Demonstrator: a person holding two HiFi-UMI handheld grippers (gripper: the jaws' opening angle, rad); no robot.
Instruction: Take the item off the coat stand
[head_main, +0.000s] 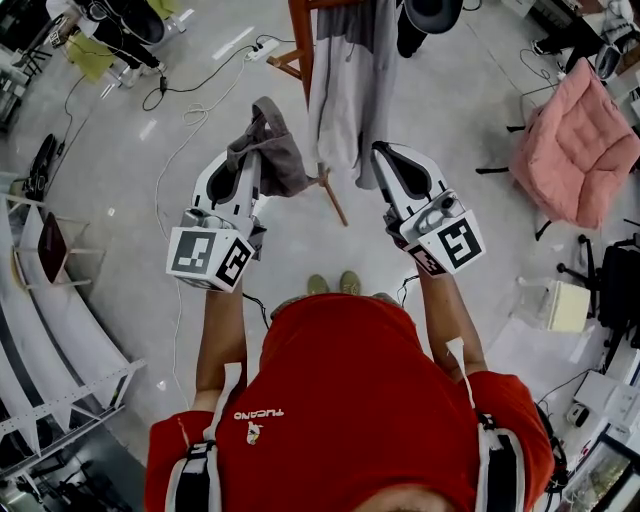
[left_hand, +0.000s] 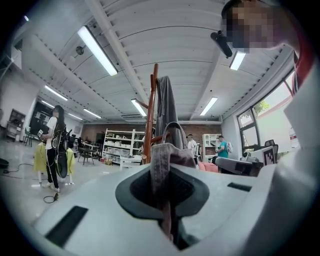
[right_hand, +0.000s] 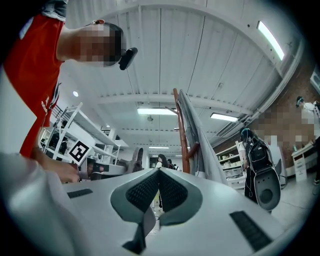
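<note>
A mauve-grey cloth item (head_main: 272, 148) with a loop strap hangs from my left gripper (head_main: 254, 165), which is shut on it, a little left of the wooden coat stand (head_main: 302, 40). In the left gripper view the cloth (left_hand: 169, 152) is pinched between the pads of the left gripper (left_hand: 165, 182), with the coat stand (left_hand: 152, 115) behind it. A long grey garment (head_main: 345, 90) still hangs on the stand. My right gripper (head_main: 384, 156) is shut and holds nothing, just right of that garment. The right gripper (right_hand: 159, 172) looks past the stand (right_hand: 183, 137).
The stand's legs (head_main: 333, 200) spread over the floor between the grippers. A pink cushioned chair (head_main: 575, 150) stands at the right, white shelving (head_main: 60, 330) at the left. Cables (head_main: 190, 110) and a power strip (head_main: 262, 48) lie on the floor. A black bag (head_main: 430, 14) hangs at the top.
</note>
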